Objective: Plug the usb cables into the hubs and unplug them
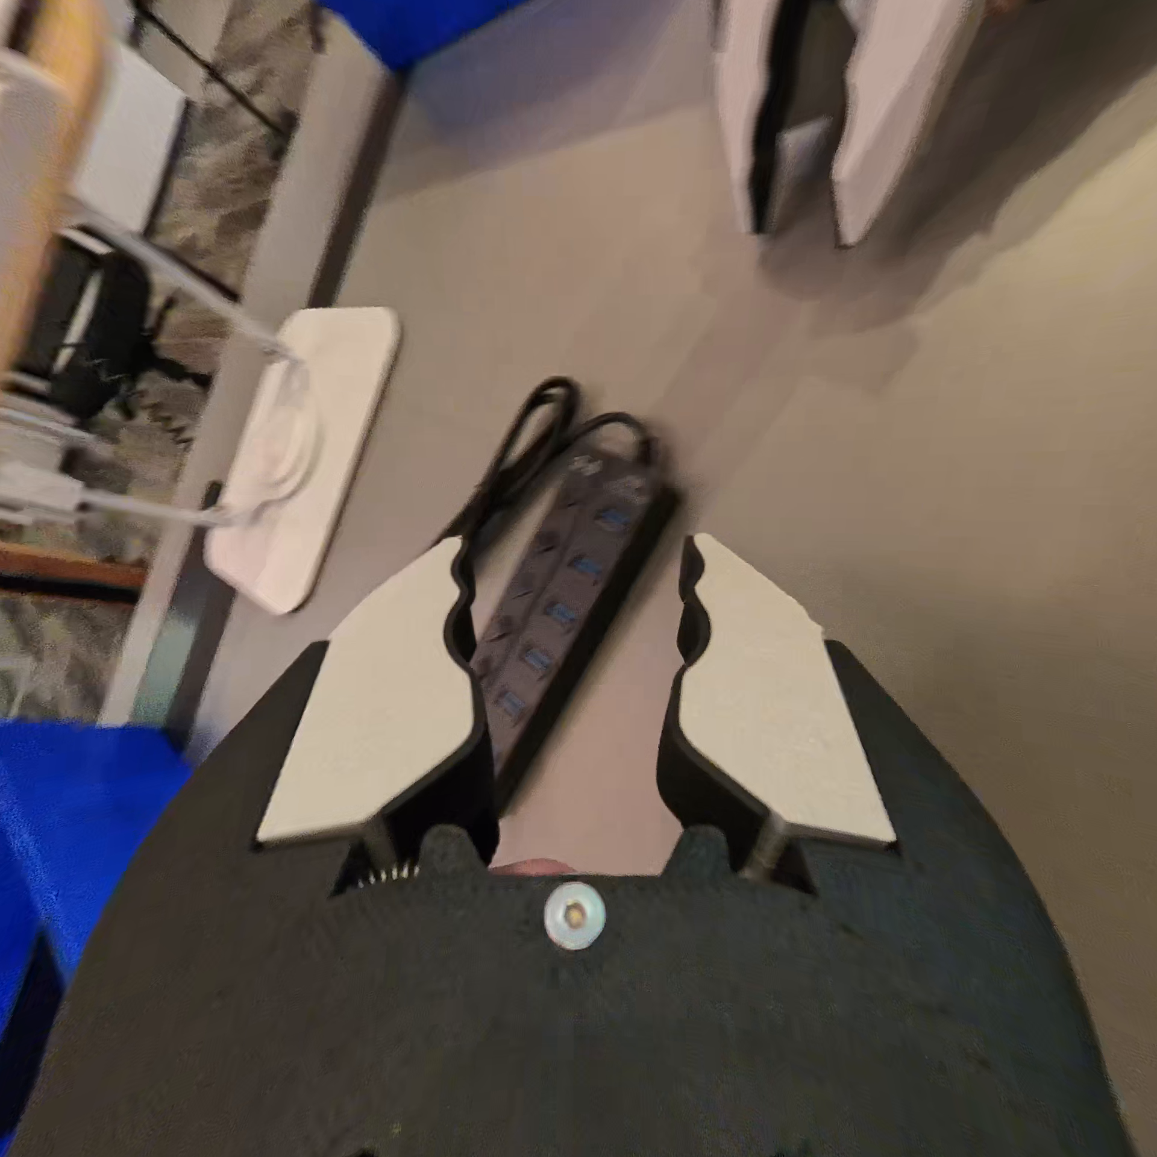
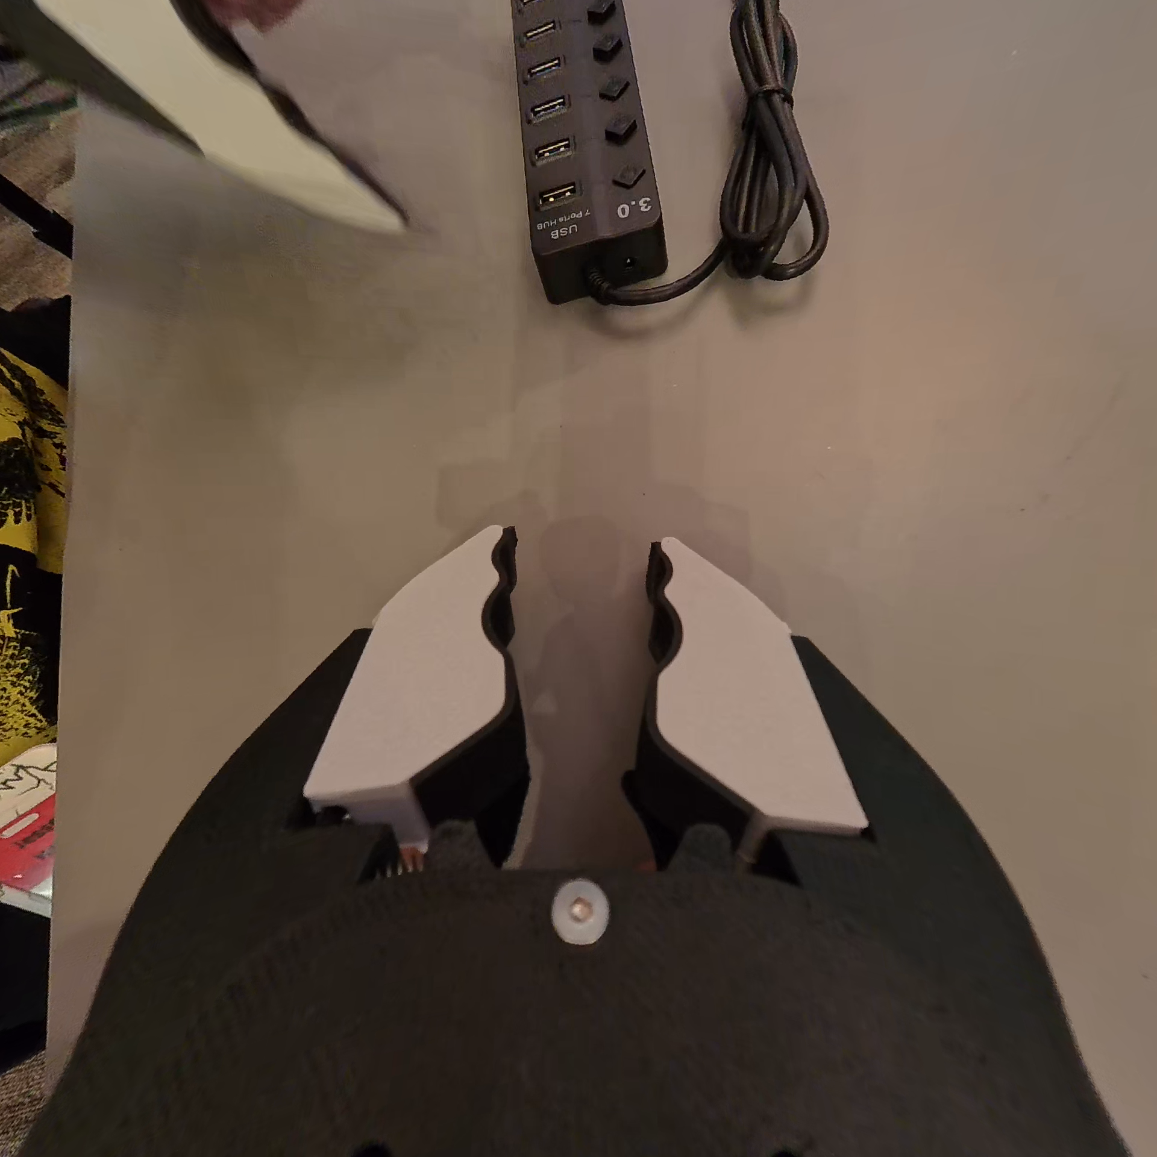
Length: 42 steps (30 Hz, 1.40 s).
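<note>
One black hub [image 1: 566,601] with one bundled black cable [image 1: 523,438] lies on the grey table [image 1: 876,501], seen under the left gripper [image 1: 573,551], whose fingers are spread wide and grip nothing. The right gripper [image 2: 582,538] sits half open over bare table, hub [image 2: 588,156] well ahead. Only the left view catches the white slab [image 1: 307,457] at the table edge; only the right shows the cable tie [image 2: 771,94].

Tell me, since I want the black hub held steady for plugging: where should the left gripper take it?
Probably across the narrow width of the black USB hub, from above, pads on its two long side walls. It lies flat on the table; the left gripper hangs open over it, fingers either side. Avoid the cable end.
</note>
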### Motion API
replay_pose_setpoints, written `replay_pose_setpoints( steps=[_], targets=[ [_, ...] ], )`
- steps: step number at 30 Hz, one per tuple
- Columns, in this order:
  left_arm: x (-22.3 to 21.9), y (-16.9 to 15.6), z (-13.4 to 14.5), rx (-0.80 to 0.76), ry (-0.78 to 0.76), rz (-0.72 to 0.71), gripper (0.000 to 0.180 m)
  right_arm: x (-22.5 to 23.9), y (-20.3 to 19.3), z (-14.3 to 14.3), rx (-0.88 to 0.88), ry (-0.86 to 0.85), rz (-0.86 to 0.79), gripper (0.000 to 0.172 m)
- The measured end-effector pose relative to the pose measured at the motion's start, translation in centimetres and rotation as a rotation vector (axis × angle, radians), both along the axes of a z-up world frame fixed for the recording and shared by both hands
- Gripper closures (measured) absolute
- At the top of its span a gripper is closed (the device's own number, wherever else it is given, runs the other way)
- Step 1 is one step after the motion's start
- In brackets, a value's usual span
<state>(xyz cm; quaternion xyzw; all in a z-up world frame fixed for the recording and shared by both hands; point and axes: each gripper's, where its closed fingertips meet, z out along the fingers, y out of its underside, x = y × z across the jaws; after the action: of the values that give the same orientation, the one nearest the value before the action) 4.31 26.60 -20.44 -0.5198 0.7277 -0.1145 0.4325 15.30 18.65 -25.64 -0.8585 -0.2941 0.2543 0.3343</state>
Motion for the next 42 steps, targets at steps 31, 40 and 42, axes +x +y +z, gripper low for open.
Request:
replay_pose_setpoints(
  steps=[31,40,42],
  targets=[
    [-19.6,33.8,-4.3,-0.029,0.647,0.295,0.168,0.1,0.0,0.2,-0.017,0.031,0.002,0.134],
    [-15.8,23.5,8.9,-0.085,0.228,0.193,0.173,0.0,-0.1,0.2,-0.012,0.023,0.006,0.134],
    [-14.4,18.3,8.5,-0.126,0.226,0.089,0.173,0.0,-0.1,0.2,-0.012,0.023,0.007,0.134]
  ],
)
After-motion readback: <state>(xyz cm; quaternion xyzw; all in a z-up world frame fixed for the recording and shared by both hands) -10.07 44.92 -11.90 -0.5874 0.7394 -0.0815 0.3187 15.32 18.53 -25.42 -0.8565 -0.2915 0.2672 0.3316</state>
